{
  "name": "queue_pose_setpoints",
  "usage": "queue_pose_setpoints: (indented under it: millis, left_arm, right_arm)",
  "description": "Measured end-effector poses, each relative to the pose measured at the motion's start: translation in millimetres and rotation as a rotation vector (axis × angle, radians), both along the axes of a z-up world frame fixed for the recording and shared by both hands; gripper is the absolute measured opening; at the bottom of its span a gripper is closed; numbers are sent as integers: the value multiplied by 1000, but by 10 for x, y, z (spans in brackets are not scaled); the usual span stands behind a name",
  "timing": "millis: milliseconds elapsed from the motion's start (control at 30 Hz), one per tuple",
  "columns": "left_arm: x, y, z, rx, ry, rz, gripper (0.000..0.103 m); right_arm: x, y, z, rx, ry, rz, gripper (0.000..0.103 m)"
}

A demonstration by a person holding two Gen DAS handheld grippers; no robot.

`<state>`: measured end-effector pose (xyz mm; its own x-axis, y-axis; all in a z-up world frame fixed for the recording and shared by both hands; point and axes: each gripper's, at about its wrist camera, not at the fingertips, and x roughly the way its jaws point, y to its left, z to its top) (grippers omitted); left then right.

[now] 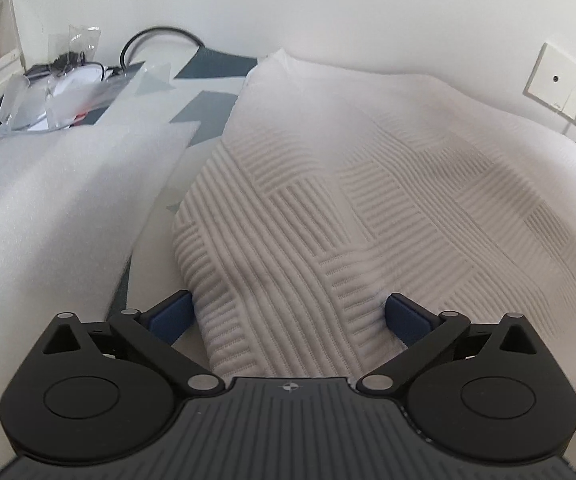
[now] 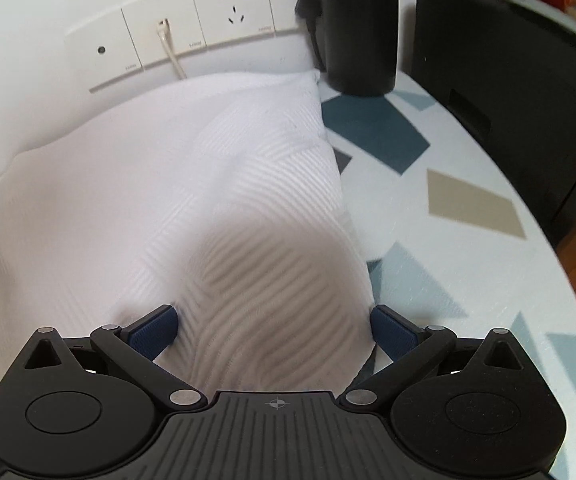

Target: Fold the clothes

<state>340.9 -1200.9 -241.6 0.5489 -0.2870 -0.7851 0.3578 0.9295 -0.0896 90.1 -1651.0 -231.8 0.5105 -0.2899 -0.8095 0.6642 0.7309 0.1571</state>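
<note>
A white ribbed knit garment (image 1: 368,184) lies spread on the patterned table and reaches back to the wall. My left gripper (image 1: 288,316) is open, its blue pads (image 1: 171,314) standing on either side of the garment's near left edge, with the fabric between them. The same garment (image 2: 175,184) fills the right wrist view. My right gripper (image 2: 273,330) is open too, its blue pads (image 2: 155,330) straddling a raised fold at the garment's near right edge. Neither pair of pads is closed on the cloth.
A white foam sheet (image 1: 59,196) lies left of the garment, with clear plastic bags and black cables (image 1: 71,80) behind it. Wall sockets (image 2: 191,28) sit behind the garment. A black cylinder (image 2: 360,24) and a black box (image 2: 508,80) stand at the right. The table edge (image 2: 568,280) curves at the right.
</note>
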Motion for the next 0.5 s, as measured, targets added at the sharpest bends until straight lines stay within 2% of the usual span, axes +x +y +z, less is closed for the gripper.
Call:
queue_pose_setpoints:
  millis: [200, 500]
  left_arm:
    - [-108, 11, -40, -20, -76, 0, 103]
    - [-191, 12, -83, -43, -146, 15, 103]
  right_arm:
    - [59, 114, -43, -77, 36, 30, 102]
    - [69, 128, -75, -103, 22, 2, 102]
